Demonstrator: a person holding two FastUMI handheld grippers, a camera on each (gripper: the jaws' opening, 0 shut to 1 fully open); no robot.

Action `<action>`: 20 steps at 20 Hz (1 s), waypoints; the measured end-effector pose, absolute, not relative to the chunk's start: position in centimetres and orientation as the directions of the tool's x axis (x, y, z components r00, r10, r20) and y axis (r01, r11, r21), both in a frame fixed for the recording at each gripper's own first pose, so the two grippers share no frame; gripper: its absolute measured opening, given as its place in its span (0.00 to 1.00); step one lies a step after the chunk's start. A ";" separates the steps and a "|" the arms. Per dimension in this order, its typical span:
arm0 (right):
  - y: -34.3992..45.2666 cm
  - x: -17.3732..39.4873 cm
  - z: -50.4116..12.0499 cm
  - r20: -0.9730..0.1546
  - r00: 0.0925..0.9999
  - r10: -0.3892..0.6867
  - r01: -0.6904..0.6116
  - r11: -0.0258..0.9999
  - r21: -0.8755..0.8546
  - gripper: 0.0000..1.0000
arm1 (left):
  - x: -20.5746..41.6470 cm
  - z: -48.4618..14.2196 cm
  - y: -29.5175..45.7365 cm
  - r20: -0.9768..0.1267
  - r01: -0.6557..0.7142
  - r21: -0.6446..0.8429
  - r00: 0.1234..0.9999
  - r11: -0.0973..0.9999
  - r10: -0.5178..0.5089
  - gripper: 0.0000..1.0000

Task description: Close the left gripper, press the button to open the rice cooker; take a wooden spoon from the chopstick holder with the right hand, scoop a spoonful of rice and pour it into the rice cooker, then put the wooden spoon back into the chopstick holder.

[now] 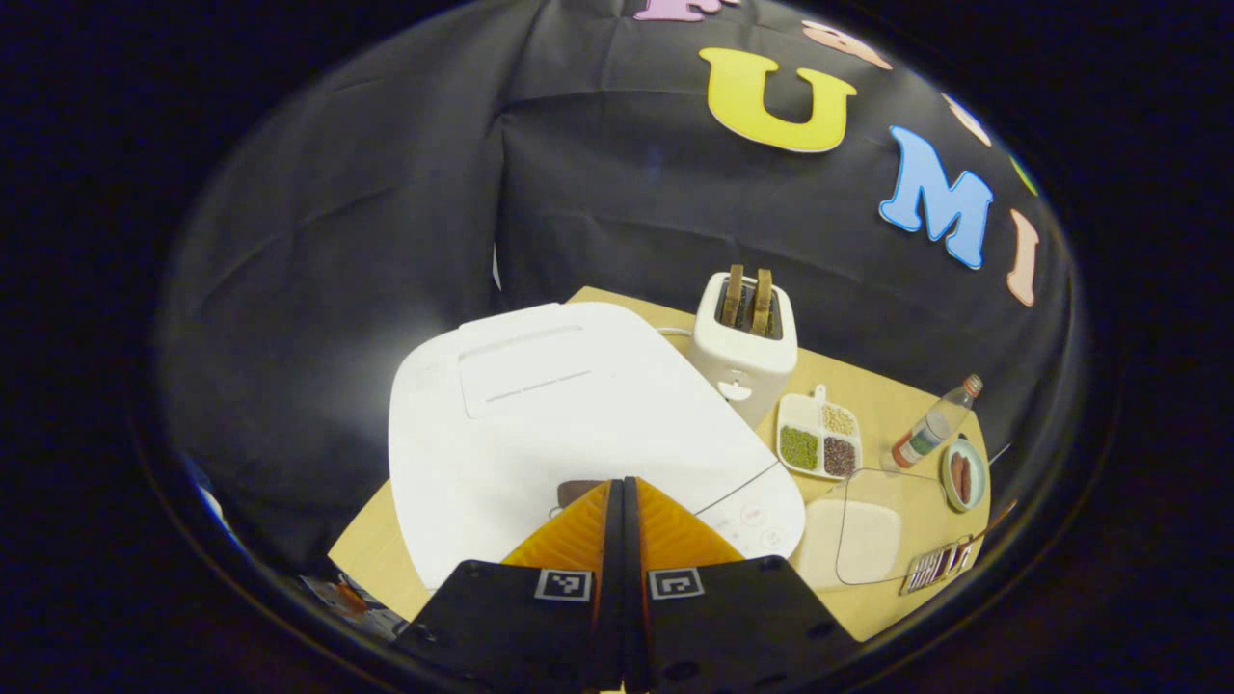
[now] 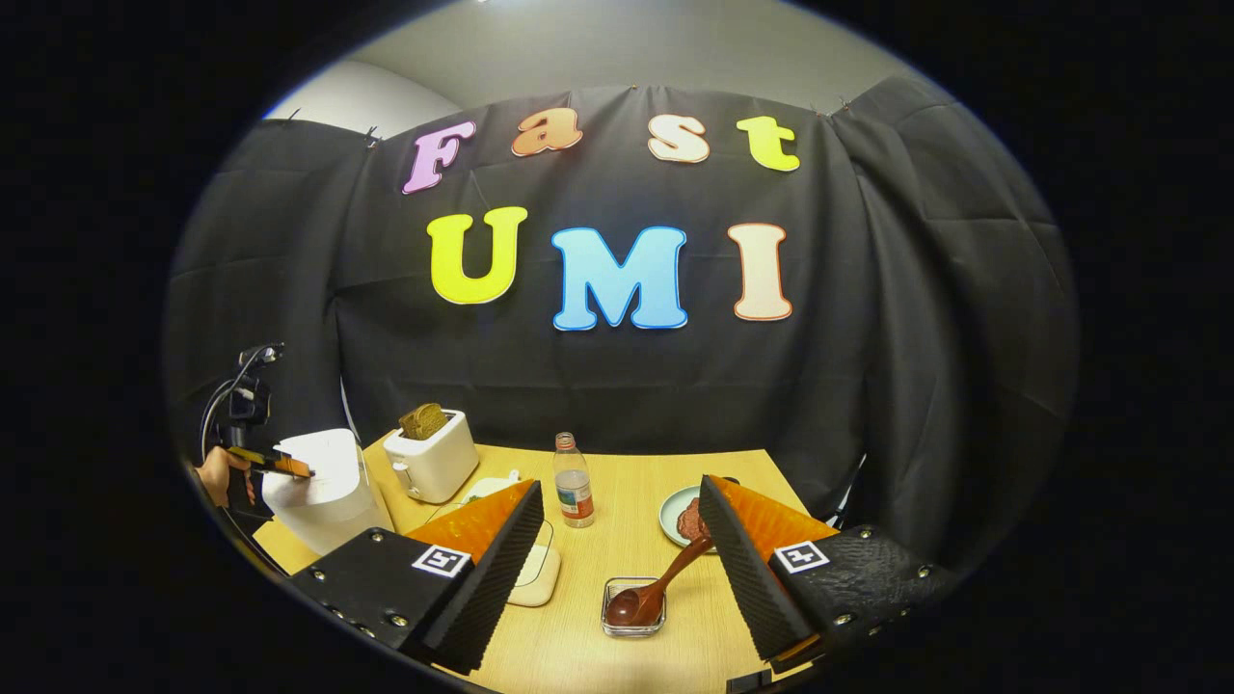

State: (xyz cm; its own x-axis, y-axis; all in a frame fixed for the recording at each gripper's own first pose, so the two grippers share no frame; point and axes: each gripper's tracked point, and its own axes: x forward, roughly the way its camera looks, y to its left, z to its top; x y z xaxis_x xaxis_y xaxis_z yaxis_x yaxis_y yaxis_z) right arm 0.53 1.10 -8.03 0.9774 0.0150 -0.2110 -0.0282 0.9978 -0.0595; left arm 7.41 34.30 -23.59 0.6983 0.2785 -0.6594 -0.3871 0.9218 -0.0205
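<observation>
Two claws work here. The left claw, fingers pressed together, hangs over the front of the white rice cooker, whose smooth lid is down, at the tabletop's nine o'clock side. The right claw gapes apart above a wooden spoon resting in a small clear holder at six o'clock.
</observation>
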 end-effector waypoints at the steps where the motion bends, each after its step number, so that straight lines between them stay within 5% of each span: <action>1: 1.0 0.6 -8.0 -0.209 0.978 0.013 -0.026 0.998 -0.060 0.99 | 7.9 -21.5 35.1 -0.604 -0.404 -0.005 0.730 0.915 0.319 0.08; 6: 0.3 0.9 -7.2 -0.186 0.983 0.013 -0.023 0.998 -0.054 0.99 | 7.0 -7.4 34.2 -0.289 -0.413 -0.027 0.875 0.910 0.388 0.16; 9: 0.3 1.4 -6.6 -0.155 0.987 0.034 -0.042 0.998 -0.046 0.99 | 5.1 -2.9 31.8 -0.151 -0.397 -0.017 0.908 0.918 0.390 0.94; 14: -1.1 2.1 -6.4 -0.121 0.990 0.070 -0.069 0.998 0.016 0.98 | 2.1 0.9 23.3 0.012 -0.279 0.012 0.960 0.960 0.279 0.95; 20: -5.1 4.0 -11.4 -0.228 0.973 0.023 -0.020 1.000 0.017 0.99 | 0.9 -0.4 15.1 0.030 -0.161 0.043 0.987 0.986 0.160 0.96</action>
State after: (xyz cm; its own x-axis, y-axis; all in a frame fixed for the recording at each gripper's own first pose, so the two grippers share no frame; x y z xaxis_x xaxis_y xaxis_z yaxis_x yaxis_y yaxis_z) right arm 4.03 -5.10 -11.37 0.9734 0.0233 -0.2279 -0.0198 0.9997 0.0174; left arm 0.87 15.13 -0.43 0.9867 0.1601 0.0295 -0.1613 0.9860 0.0432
